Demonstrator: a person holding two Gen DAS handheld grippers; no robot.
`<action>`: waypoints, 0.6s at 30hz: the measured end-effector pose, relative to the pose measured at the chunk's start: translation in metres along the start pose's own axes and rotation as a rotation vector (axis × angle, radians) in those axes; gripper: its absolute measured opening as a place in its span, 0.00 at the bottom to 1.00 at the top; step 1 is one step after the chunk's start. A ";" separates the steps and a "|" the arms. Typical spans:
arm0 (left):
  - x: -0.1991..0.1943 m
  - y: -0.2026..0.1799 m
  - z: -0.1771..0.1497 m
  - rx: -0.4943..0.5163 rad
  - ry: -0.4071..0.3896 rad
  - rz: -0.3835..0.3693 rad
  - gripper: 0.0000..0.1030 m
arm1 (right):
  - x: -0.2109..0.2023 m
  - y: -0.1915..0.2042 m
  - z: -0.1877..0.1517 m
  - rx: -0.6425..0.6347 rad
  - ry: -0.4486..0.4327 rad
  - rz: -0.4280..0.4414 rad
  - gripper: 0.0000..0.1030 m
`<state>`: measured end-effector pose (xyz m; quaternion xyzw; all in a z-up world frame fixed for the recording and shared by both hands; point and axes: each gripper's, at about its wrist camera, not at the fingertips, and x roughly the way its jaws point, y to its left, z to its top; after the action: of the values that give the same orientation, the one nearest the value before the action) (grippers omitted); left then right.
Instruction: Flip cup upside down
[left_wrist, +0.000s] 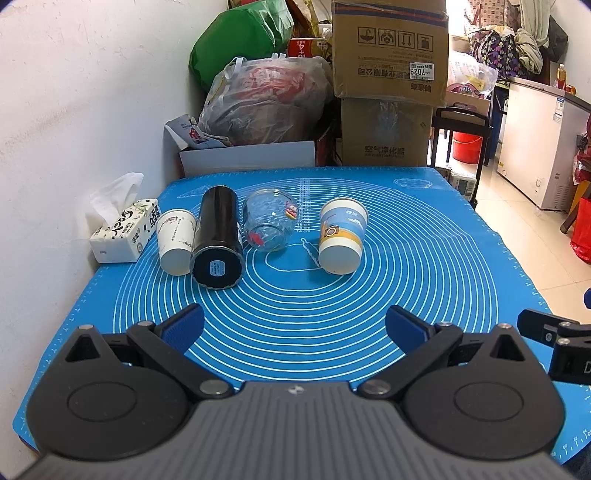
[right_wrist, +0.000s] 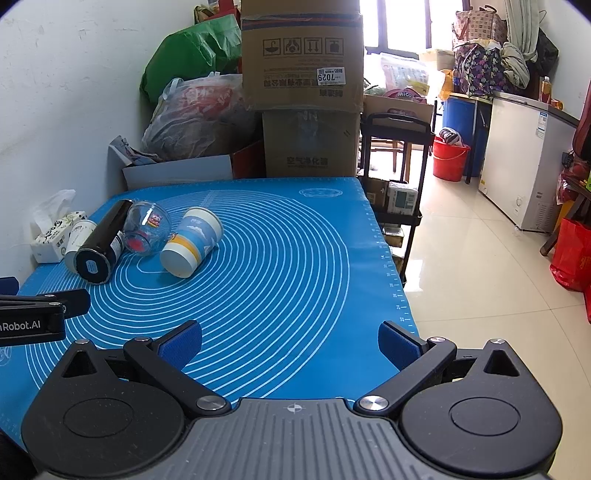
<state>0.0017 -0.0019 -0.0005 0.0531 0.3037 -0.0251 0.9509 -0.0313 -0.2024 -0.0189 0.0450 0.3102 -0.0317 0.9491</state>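
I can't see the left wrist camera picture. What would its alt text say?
Four cups lie on their sides on a blue mat: a white paper cup, a black tumbler, a clear glass cup and a blue-and-yellow paper cup. The open left gripper hovers in front, holding nothing. A tissue box sits at left.

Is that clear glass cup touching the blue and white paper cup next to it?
Apart. In the left wrist view, a strip of blue mat shows between the glass cup and the paper cup.
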 end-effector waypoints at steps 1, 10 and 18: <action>0.000 0.000 0.000 0.002 -0.001 0.001 1.00 | 0.000 0.000 0.000 0.000 0.000 0.000 1.00; 0.004 -0.001 -0.001 0.007 0.001 0.000 1.00 | 0.002 -0.002 -0.001 -0.002 0.000 -0.001 1.00; 0.034 -0.010 0.014 0.023 -0.023 0.007 1.00 | 0.014 -0.016 -0.002 0.025 0.011 -0.025 1.00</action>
<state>0.0367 -0.0136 -0.0093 0.0649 0.2922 -0.0259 0.9538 -0.0227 -0.2185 -0.0304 0.0529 0.3156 -0.0473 0.9462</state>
